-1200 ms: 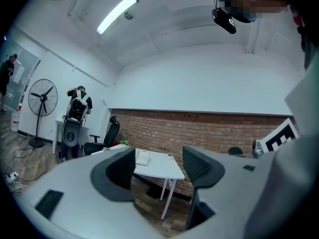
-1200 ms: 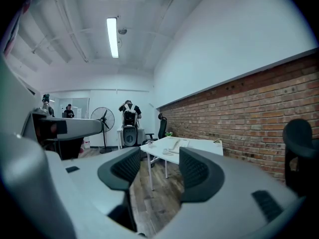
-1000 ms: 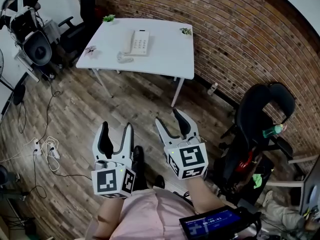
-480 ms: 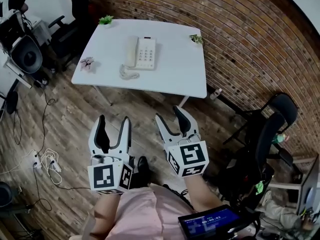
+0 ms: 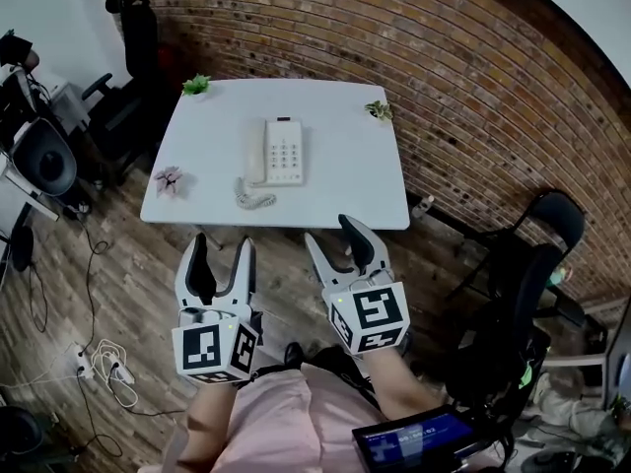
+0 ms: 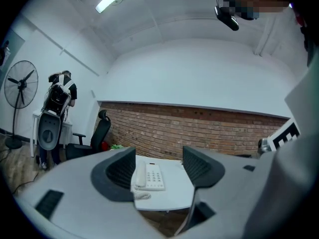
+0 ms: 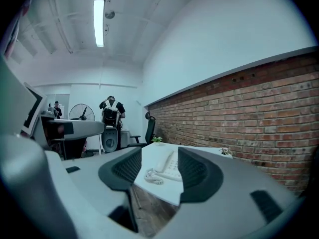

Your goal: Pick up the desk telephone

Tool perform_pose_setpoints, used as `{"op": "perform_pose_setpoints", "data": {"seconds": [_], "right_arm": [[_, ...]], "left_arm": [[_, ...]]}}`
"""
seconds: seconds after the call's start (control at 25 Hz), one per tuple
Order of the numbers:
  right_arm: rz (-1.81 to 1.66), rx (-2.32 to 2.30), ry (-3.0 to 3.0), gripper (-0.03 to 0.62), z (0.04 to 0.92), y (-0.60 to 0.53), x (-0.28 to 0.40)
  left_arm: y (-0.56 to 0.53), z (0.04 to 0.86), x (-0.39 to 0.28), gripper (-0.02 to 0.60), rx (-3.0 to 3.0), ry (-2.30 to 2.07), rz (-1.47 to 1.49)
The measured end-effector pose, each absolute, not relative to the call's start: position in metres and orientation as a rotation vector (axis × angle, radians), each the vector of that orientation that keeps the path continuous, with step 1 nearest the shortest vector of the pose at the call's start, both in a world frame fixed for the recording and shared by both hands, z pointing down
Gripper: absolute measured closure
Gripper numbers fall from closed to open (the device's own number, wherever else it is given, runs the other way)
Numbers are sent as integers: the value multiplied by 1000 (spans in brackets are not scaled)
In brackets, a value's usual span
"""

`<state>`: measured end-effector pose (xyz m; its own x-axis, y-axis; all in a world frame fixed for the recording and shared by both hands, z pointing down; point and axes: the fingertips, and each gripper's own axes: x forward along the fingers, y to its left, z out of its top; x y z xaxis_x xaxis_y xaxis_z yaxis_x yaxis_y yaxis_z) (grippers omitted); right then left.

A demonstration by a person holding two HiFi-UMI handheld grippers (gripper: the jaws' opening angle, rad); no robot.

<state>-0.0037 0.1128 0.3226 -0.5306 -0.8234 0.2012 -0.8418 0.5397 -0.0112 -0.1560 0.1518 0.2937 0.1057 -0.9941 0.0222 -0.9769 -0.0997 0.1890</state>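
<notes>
A white desk telephone (image 5: pixel 279 152) lies flat on a white table (image 5: pixel 345 170), handset on its left, coiled cord (image 5: pixel 254 200) at its near side. My left gripper (image 5: pixel 223 249) and right gripper (image 5: pixel 335 235) are held side by side over the wooden floor, short of the table's near edge, pointing at it. Both are open and hold nothing; the right jaws are closing a little. In the left gripper view the telephone (image 6: pixel 149 176) shows far off between the jaws of the left gripper (image 6: pixel 158 164). The right gripper (image 7: pixel 160 169) frames the telephone (image 7: pixel 167 166) the same way.
Two small potted plants (image 5: pixel 196 84) (image 5: pixel 376 109) stand at the table's far corners, and a pink flower ornament (image 5: pixel 169 178) sits at its left edge. A brick wall runs behind. Black office chairs (image 5: pixel 532 264) stand at the right, another chair (image 5: pixel 138 28) and equipment at the left, cables (image 5: pixel 108 363) on the floor.
The table and telephone have drawn nearer in the head view. Both grippers have moved forward together towards the table's near edge, still empty.
</notes>
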Motion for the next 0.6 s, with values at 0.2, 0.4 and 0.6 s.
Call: {"op": "perform_pose_setpoints", "data": {"seconds": [0.2,0.4,0.6], "right_arm": [[188,1456,-2572,362,335,91,4],[213,1473,-2562,362,341,64,9],[263,1459,-2558,362,357,20,10]], "left_arm": [[128,310,-149,288,2227,-1947,-126],[102,319,-144,289,2237,-1921,-95],[58,333,-141,288,2227,-1904,-42]]}}
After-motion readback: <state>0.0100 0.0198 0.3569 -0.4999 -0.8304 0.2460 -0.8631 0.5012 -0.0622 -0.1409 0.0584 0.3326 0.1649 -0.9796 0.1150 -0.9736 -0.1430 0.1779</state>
